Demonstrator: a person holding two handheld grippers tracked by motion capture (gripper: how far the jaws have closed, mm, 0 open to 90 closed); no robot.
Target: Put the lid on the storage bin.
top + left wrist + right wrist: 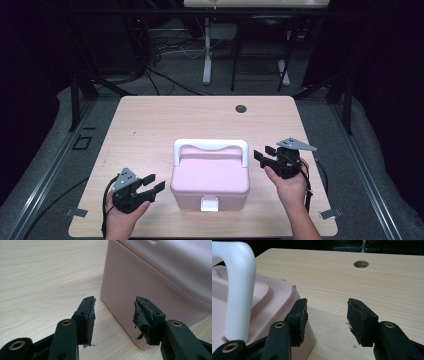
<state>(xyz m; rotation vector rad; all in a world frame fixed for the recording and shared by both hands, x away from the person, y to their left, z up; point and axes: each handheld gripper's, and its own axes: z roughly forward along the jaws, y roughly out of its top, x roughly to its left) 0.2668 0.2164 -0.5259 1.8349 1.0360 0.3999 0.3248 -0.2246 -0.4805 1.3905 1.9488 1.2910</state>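
A pink plastic box (210,177) with a white carry handle (210,146) and a white front latch (209,204) stands lid down in the middle of the wooden table (150,125). My left gripper (152,183) is open just left of the box's front corner (120,302), with nothing between its worn pads. My right gripper (263,155) is open beside the box's right rear corner, close to the handle's right end (238,290). Its jaws stand apart over bare wood, and the box's lid edge (279,297) lies under its left jaw.
A round cable hole (241,108) sits near the table's far edge, also visible as a hole (361,264) ahead of the right gripper. Beyond the table stand desk legs (207,50), loose cables on the floor and dark frame posts.
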